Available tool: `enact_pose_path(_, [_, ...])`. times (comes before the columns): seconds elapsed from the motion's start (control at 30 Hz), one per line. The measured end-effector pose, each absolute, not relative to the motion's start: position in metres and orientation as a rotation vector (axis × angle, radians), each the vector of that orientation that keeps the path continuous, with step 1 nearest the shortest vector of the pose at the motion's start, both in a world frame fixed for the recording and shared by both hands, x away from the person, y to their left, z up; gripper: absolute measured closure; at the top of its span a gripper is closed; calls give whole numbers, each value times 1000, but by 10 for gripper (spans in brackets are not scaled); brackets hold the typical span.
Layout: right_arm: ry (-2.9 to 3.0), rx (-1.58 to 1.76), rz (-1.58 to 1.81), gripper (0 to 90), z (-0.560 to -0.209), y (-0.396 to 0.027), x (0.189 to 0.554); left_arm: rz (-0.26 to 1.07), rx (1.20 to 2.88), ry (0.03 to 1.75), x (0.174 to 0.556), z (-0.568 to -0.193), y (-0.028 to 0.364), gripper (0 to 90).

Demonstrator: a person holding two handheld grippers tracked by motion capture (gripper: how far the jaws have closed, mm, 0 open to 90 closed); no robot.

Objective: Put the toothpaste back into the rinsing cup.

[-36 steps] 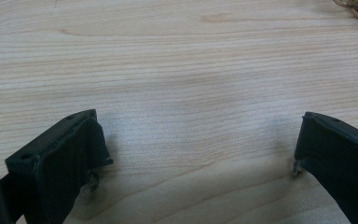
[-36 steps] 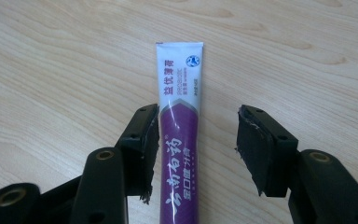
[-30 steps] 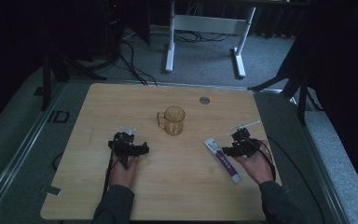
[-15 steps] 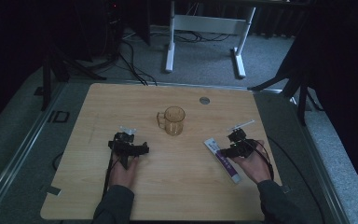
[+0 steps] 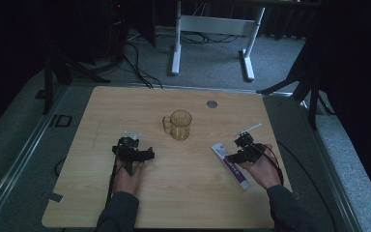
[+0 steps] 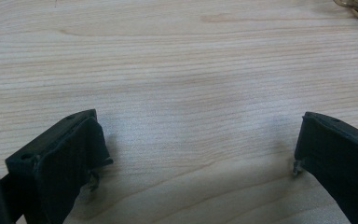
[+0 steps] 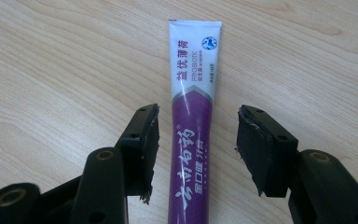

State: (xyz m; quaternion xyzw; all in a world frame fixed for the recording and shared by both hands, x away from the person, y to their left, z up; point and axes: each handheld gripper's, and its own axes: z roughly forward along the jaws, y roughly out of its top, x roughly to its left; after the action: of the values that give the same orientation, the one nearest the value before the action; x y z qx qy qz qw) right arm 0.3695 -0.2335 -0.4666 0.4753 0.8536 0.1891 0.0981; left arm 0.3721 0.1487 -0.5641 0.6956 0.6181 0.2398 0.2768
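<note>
The right gripper (image 7: 193, 149) stands wide open astride the purple-and-white toothpaste tube (image 7: 191, 130), which lies flat on the wooden table (image 5: 125, 104), right of the amber mug (image 5: 179, 124). The left gripper (image 6: 196, 154) gapes over bare wood. Closing now might squash the soft tube or skid it sideways. Since a second ago, the right gripper has settled onto the tube.

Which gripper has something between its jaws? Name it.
The right gripper: its open jaws straddle the purple-and-white toothpaste tube lying flat on the table. The left gripper is open over bare wood.
</note>
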Motion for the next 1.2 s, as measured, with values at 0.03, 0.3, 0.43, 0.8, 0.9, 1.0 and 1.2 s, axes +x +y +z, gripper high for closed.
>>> enact_pose_path(0.03, [2530,1402,557,489,-467,-233,370,644,1868,1660,372,-564,149,3])
enact_pose_path(0.3, [2555,1386,520,496,-467,-229,373,644,1868,1660,372,-564,149,3])
enact_pose_path(0.43, [2563,1391,494,500,-468,-227,374,644,1868,1660,372,-564,149,3])
enact_pose_path(0.8, [2595,1403,430,511,-471,-226,376,644,1868,1660,372,-564,149,3])
enact_pose_path(0.9, [2605,1405,415,515,-472,-224,377,644,1868,1660,372,-564,149,3])
enact_pose_path(1.0, [2613,1407,397,521,-473,-224,378,644,1868,1660,372,-564,149,3])
enact_pose_path(1.2, [2624,1417,370,523,-475,-223,380,644,1868,1660,372,-564,149,3])
